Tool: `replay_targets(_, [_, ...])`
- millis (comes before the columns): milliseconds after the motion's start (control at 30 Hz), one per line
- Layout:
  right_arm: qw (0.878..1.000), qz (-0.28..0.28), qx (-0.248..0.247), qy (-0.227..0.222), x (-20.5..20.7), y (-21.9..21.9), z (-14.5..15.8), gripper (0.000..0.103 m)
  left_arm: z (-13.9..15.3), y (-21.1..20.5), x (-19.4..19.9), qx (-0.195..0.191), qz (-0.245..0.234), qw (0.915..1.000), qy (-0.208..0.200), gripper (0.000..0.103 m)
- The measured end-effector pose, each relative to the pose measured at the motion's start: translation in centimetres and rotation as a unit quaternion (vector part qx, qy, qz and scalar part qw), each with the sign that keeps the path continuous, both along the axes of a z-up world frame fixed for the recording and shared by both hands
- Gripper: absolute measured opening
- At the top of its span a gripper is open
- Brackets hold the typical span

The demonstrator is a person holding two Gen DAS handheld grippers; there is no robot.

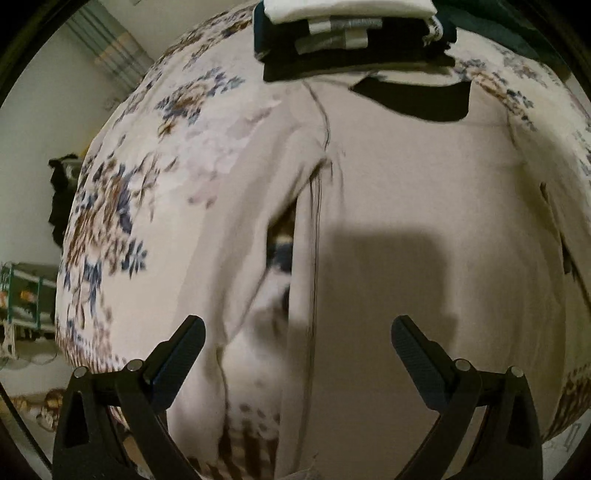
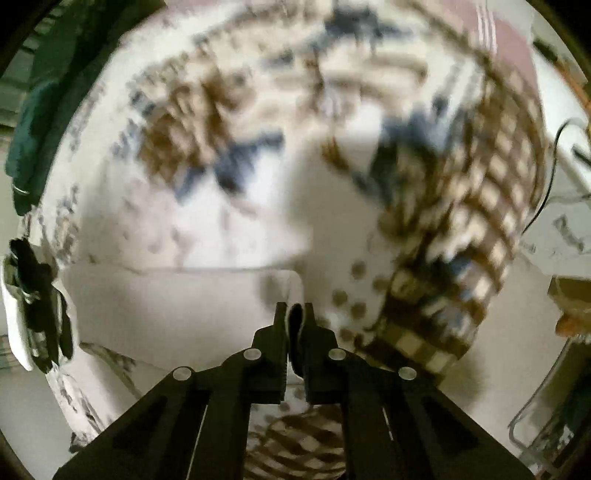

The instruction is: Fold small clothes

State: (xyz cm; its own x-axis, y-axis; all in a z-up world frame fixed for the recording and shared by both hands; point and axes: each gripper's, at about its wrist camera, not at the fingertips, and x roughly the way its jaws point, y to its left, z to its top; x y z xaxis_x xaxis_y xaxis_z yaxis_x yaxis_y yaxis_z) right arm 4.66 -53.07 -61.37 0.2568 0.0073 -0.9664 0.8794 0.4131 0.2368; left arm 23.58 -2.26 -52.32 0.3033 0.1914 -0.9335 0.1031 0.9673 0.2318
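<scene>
A shirt (image 1: 406, 192) lies on the bedspread (image 1: 122, 206), folded stack (image 1: 351, 33) behind it.

A floral bedspread (image 1: 122, 206) in blue and brown covers the bed, its edge checked in brown. Plain pale wall (image 1: 44, 122) behind, a green crate (image 1: 27, 295) low on the floor.

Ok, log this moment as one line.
left gripper: open above beige garment | right gripper: shut on garment edge | folded stack behind
</scene>
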Motion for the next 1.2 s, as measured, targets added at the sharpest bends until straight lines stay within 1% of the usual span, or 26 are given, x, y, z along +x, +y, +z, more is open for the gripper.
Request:
replay_targets(100, [1.0, -0.014, -0.023, -0.007, 0.2, -1.6, 2.5, 0.006, 0.2, 0.1, 0.8, 0.003, -0.013, 0.9999, -0.01, 0.103])
replay_targets(133, [0.999, -0.015, -0.026, -0.01, 0.2, -2.5, 2.8, 0.006, 0.2, 0.2, 1.1, 0.001, -0.012, 0.9999, -0.009, 0.103])
replay_targets(200, [0.999, -0.013, -0.03, -0.013, 1.6, -3.6, 3.9, 0.006, 0.1, 0.5, 1.5, -0.004, -0.004, 1.0, -0.004, 0.103])
replay_targets(233, [0.999, -0.008, -0.03, -0.016, 3.4, -4.1, 4.9, 0.006, 0.1, 0.7, 1.6, -0.004, 0.002, 1.0, -0.003, 0.103])
replay_targets(267, [0.999, 0.0, -0.028, -0.02, 6.0, -4.7, 6.5, 0.006, 0.1, 0.9, 1.7, -0.005, 0.007, 1.0, -0.003, 0.103])
replay_targets(367, [0.999, 0.029, -0.026, -0.034, 9.2, -4.5, 8.5, 0.006, 0.5, 1.4, 1.4, -0.002, 0.027, 0.9996, -0.002, 0.103])
replay_targets(433, [0.996, 0.074, -0.03, -0.048, 12.0, -2.7, 10.2, 0.006, 0.8, 1.9, 1.0, -0.004, 0.044, 0.999, 0.001, 0.103])
replay_targets(500, [0.988, 0.138, -0.03, -0.066, 15.4, 1.0, 11.9, 0.006, 1.1, 2.7, 0.3, -0.004, 0.066, 0.9978, 0.001, 0.103])
replay_targets(600, [0.964, 0.249, -0.023, -0.094, 20.3, 9.2, 13.7, 0.006, 1.4, 3.9, -1.0, -0.006, 0.097, 0.9952, 0.003, 0.103])
replay_targets(633, [0.948, 0.302, -0.019, -0.101, 22.0, 13.5, 14.1, 0.006, 1.6, 4.8, -1.7, -0.007, 0.114, 0.9935, 0.004, 0.103])
replay_targets(667, [0.934, 0.339, -0.018, -0.106, 23.1, 17.0, 14.3, 0.006, 1.7, 5.3, -2.2, -0.005, 0.124, 0.9923, 0.005, 0.103])
replay_targets(700, [0.917, 0.383, -0.014, -0.11, 24.0, 21.0, 14.3, 0.006, 1.8, 6.1, -2.9, -0.003, 0.138, 0.9904, 0.006, 0.103])
replay_targets(767, [0.876, 0.471, -0.003, -0.105, 24.6, 29.6, 13.3, 0.006, 2.2, 8.1, -4.7, -0.001, 0.171, 0.9853, 0.003, 0.103])
replay_targets(833, [0.828, 0.554, 0.01, -0.086, 23.6, 38.2, 11.0, 0.006, 2.3, 10.0, -6.6, 0.012, 0.199, 0.98, 0.001, 0.103])
replay_targets(867, [0.799, 0.596, 0.015, -0.071, 22.5, 42.4, 9.6, 0.006, 2.2, 10.9, -7.5, 0.019, 0.209, 0.9778, 0.001, 0.103])
replay_targets(900, [0.77, 0.635, 0.01, -0.056, 21.0, 46.0, 8.2, 0.006, 2.1, 11.7, -8.3, 0.026, 0.218, 0.9756, 0.003, 0.103])
replay_targets(933, [0.746, 0.665, 0.007, -0.045, 19.2, 48.9, 7.0, 0.006, 1.9, 12.6, -9.1, 0.035, 0.231, 0.9723, 0.007, 0.103])
replay_targets(967, [0.716, 0.697, 0.006, -0.026, 17.0, 52.0, 5.5, 0.006, 1.7, 13.8, -10.1, 0.041, 0.246, 0.9683, 0.011, 0.103])
replay_targets(1000, [0.696, 0.718, -0.001, -0.012, 15.2, 53.9, 4.5, 0.006, 1.6, 14.6, -10.9, 0.044, 0.257, 0.9652, 0.012, 0.103])
replay_targets(1033, [0.68, 0.733, -0.007, -0.004, 13.5, 55.0, 3.5, 0.005, 1.4, 15.7, -11.9, 0.051, 0.273, 0.9606, 0.014, 0.103])
replay_targets(1067, [0.664, 0.748, -0.013, 0.005, 11.8, 56.3, 2.6, 0.005, 1.2, 16.3, -12.4, 0.053, 0.28, 0.9583, 0.016, 0.103])
replay_targets(1100, [0.653, 0.757, -0.018, 0.014, 10.8, 56.9, 1.8, 0.005, 1.1, 16.8, -13.0, 0.056, 0.288, 0.9558, 0.017, 0.103])
replay_targets(1133, [0.646, 0.763, -0.02, 0.023, 9.5, 57.6, 0.9, 0.005, 0.8, 17.4, -13.6, 0.061, 0.296, 0.953, 0.018, 0.103])
replay_targets(1200, [0.643, 0.765, -0.018, 0.035, 8.7, 57.3, -0.4, 0.005, 0.4, 18.2, -14.2, 0.061, 0.303, 0.9507, 0.02, 0.103])
